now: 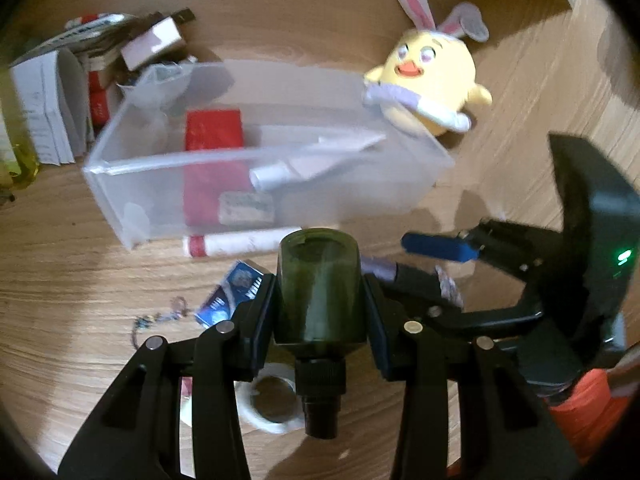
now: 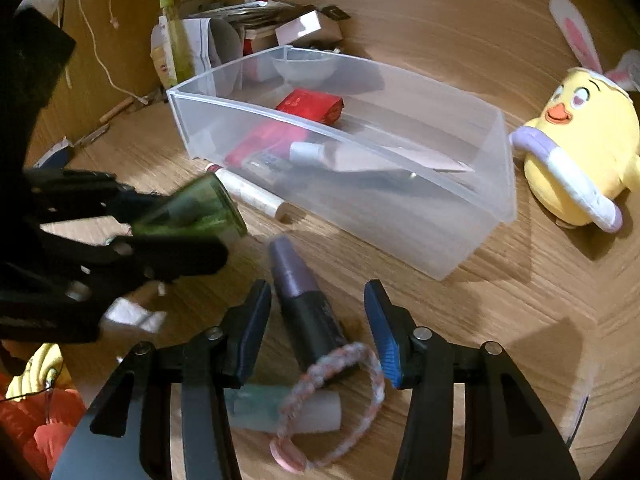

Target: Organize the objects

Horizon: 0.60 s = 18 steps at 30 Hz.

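Much clutter (wooden table (image 2: 460, 12))

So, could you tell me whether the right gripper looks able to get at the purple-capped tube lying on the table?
Probably yes. The right gripper is open, and the purple-capped tube already lies between its fingers, uncovered. Only the braided bracelet overlaps the tube's near end.

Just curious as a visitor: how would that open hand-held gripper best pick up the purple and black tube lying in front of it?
Grip the purple and black tube across its dark middle, coming from above. It lies flat, pointing away between the right hand-held gripper's open fingers, so its long sides are free.
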Available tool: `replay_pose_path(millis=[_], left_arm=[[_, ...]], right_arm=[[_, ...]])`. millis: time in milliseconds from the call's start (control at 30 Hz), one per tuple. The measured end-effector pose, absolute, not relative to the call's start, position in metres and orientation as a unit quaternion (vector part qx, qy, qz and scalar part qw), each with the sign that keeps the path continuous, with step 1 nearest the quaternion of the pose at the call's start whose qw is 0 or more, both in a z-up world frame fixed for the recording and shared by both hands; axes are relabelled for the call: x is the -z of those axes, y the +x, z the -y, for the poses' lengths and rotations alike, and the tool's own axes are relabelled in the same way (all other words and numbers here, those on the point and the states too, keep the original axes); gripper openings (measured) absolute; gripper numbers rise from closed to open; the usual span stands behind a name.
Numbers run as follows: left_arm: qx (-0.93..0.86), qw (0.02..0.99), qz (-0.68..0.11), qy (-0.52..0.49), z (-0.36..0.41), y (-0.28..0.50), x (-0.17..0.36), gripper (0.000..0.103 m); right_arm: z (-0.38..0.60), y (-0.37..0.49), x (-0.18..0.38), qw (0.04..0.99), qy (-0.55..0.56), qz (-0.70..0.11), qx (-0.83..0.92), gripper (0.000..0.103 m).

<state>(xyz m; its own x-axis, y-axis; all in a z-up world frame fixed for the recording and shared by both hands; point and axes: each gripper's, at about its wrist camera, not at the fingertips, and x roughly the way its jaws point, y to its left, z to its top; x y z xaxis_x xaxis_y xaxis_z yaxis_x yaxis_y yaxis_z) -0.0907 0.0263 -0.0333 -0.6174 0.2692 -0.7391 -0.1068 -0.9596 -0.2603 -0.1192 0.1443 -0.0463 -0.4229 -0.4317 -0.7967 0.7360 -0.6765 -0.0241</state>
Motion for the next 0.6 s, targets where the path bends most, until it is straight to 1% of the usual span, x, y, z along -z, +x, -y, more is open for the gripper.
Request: replay_pose_path(millis=[67, 133, 200, 333, 600], left_arm=[[-0.897, 0.102, 0.103, -0.417, -0.02, -0.089, 0.028, 0.041], [-0.901, 0.099, 0.109, -0.409, -0.016, -0.088, 0.023, 0.041], [-0.903, 0.096, 0.113, -0.402, -0.013, -0.086, 0.019, 0.041], [-0.909, 0.088, 0.114, -0.392, -0.009, -0.082, 0.011, 0.041], [-0.918, 0.066, 0.12, -0.373, 0.003, -0.074, -0.003, 0.041]], right_arm=[[-0.139, -0.12, 0.048, 0.358, 0.407, -0.194, 0.818, 0.038], [-0.135, -0.121, 0.051, 0.36, 0.411, -0.199, 0.814, 0.028], [-0.133, -0.12, 0.054, 0.36, 0.413, -0.202, 0.812, 0.023], [-0.133, -0.116, 0.05, 0.363, 0.405, -0.193, 0.817, 0.023], [-0.137, -0.1, 0.026, 0.369, 0.36, -0.173, 0.839, 0.023]])
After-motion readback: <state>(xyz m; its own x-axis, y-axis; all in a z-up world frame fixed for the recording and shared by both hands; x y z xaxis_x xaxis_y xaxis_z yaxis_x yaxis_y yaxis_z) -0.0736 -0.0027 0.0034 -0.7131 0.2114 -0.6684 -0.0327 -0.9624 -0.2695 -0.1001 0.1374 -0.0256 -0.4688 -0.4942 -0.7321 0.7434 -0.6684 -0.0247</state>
